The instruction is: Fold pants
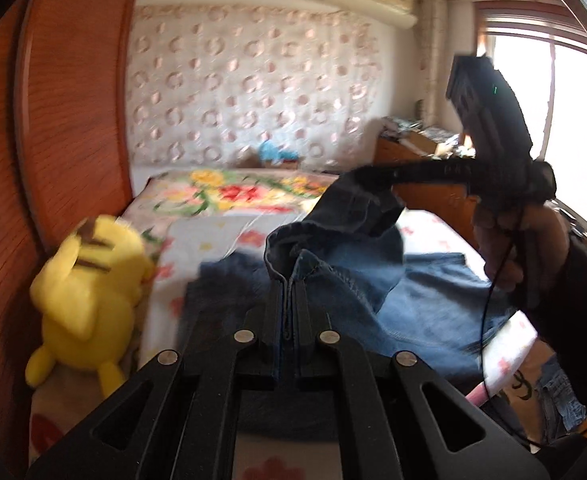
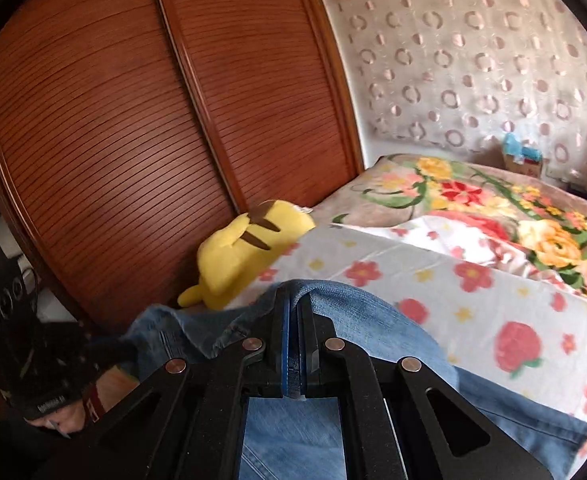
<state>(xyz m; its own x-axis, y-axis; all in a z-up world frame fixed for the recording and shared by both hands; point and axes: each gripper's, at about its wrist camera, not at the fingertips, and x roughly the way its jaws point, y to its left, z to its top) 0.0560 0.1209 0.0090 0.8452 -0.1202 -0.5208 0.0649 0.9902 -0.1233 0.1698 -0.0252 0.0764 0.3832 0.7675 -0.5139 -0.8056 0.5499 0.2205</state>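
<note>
Blue denim pants lie partly on the floral-sheeted bed, with one end lifted. My left gripper is shut on a seamed edge of the pants. In the left wrist view my right gripper is held by a hand at the right and is shut on a raised fold of the pants above the bed. In the right wrist view my right gripper is shut on the light blue denim, which drapes over its fingers. The left gripper's body shows at the lower left there.
A yellow plush toy lies at the bed's left edge against the wooden louvred wardrobe doors. A floral blanket covers the far bed. A wooden side table with clutter stands by the bright window.
</note>
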